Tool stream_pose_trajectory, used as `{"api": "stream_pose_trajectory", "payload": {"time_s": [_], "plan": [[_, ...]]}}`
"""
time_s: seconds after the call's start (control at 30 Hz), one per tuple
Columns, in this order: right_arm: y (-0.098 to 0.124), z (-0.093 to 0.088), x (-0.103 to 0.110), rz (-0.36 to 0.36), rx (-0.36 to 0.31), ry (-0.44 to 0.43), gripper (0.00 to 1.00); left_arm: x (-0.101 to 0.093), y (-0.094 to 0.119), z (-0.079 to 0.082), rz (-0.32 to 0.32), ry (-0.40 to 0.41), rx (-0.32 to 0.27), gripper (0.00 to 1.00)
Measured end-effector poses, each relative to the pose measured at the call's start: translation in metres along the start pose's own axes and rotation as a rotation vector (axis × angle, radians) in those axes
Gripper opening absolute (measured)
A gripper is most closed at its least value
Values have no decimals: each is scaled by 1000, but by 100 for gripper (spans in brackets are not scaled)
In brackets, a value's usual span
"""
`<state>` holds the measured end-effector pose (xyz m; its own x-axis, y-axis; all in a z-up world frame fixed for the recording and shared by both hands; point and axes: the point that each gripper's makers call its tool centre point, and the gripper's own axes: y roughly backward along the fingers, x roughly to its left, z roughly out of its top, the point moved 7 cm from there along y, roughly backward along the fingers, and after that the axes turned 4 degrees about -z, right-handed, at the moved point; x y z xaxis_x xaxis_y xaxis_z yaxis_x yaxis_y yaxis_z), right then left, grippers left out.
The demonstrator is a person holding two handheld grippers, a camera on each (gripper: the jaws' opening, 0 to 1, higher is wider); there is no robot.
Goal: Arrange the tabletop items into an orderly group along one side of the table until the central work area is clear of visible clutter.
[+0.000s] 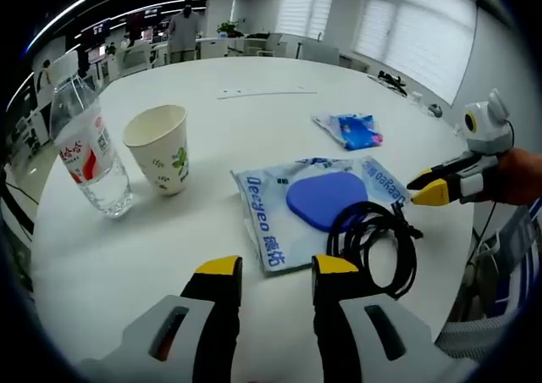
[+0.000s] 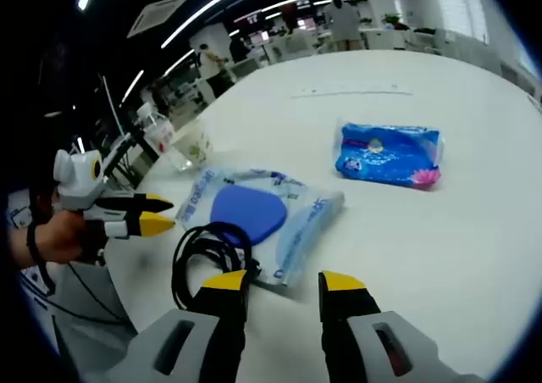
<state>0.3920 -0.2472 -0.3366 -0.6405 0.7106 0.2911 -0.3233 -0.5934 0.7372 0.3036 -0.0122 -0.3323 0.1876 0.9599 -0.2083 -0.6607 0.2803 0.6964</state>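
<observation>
A clear water bottle (image 1: 89, 154) with a red label and a white paper cup (image 1: 161, 148) stand at the left of the round white table (image 1: 127, 256). Mid-table lies a pale plastic bag (image 1: 269, 222) holding a blue pad (image 1: 322, 199), with a coiled black cable (image 1: 377, 239) on its near corner. A blue tissue packet (image 1: 351, 130) lies further back. My left gripper (image 1: 277, 269) is open just short of the bag. My right gripper (image 2: 284, 283) is open too, close to the cable (image 2: 207, 247) and the bag (image 2: 292, 230). It also shows as the right gripper (image 1: 426, 188).
A thin strip (image 1: 267, 92) lies far back on the table. Desks, chairs and a standing person (image 1: 182, 31) fill the room behind. The left gripper (image 2: 152, 215), held by a hand, enters the right gripper view. The tissue packet (image 2: 389, 154), bottle (image 2: 159, 135) and cup (image 2: 196, 146) sit beyond.
</observation>
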Motion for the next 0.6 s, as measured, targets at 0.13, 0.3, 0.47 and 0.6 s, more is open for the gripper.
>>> {"api": "stream_pose_trajectory", "payload": {"time_s": [0.13, 0.3, 0.47, 0.6], "plan": [[-6, 3, 0, 0, 3, -7, 30, 2, -6, -1, -2, -20, 15, 30], [-13, 6, 2, 0, 23, -28, 26, 11, -12, -5, -3, 6, 16, 30], [-17, 2, 5, -8, 37, -86, 22, 11, -20, -2, -5, 45, 22, 24], [-21, 2, 4, -22, 46, -124, 16, 18, -35, -3, -9, 89, 33, 14]]}}
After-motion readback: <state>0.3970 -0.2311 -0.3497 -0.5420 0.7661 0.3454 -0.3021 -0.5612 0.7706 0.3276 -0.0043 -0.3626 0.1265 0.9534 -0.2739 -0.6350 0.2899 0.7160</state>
